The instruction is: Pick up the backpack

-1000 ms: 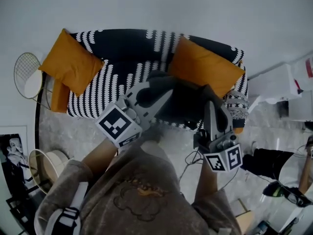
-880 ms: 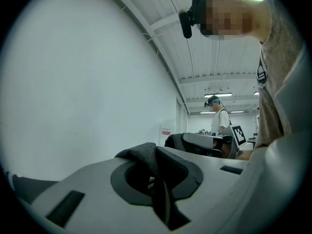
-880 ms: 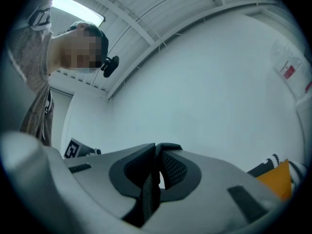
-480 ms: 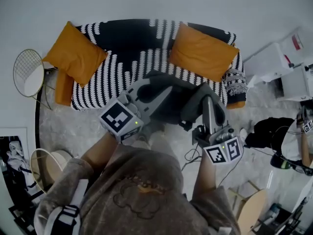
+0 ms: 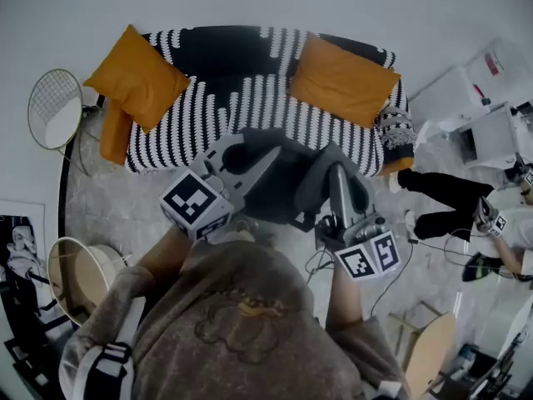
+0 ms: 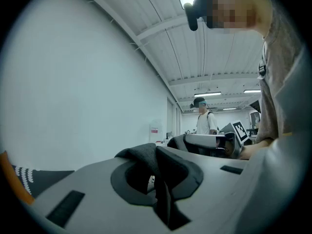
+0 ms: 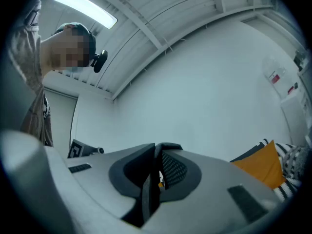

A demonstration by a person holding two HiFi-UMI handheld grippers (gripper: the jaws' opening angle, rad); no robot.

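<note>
The dark grey backpack point(image 5: 291, 182) hangs in the air between my two grippers, over the floor in front of the sofa. In the head view my left gripper point(image 5: 268, 153) holds its left side and my right gripper point(image 5: 336, 170) its right side. In the left gripper view, my left gripper point(image 6: 157, 179) is shut on a fold of dark fabric strap point(image 6: 146, 156). The right gripper view shows my right gripper point(image 7: 155, 172) shut on a strap with mesh padding point(image 7: 171, 168). Most of the bag's body is hidden from both gripper views.
A black-and-white patterned sofa point(image 5: 208, 107) with two orange cushions point(image 5: 137, 77) point(image 5: 341, 77) stands against the wall. A wire side table point(image 5: 54, 115) and a round basket point(image 5: 79, 277) are at the left. Another person point(image 5: 466, 202), white cabinets point(image 5: 475, 98) and a wooden chair point(image 5: 429, 348) are at the right.
The backpack and both grippers have drawn back from the sofa's front edge, so the sofa lies farther off. Both grips have stayed shut. The person at right has come into view.
</note>
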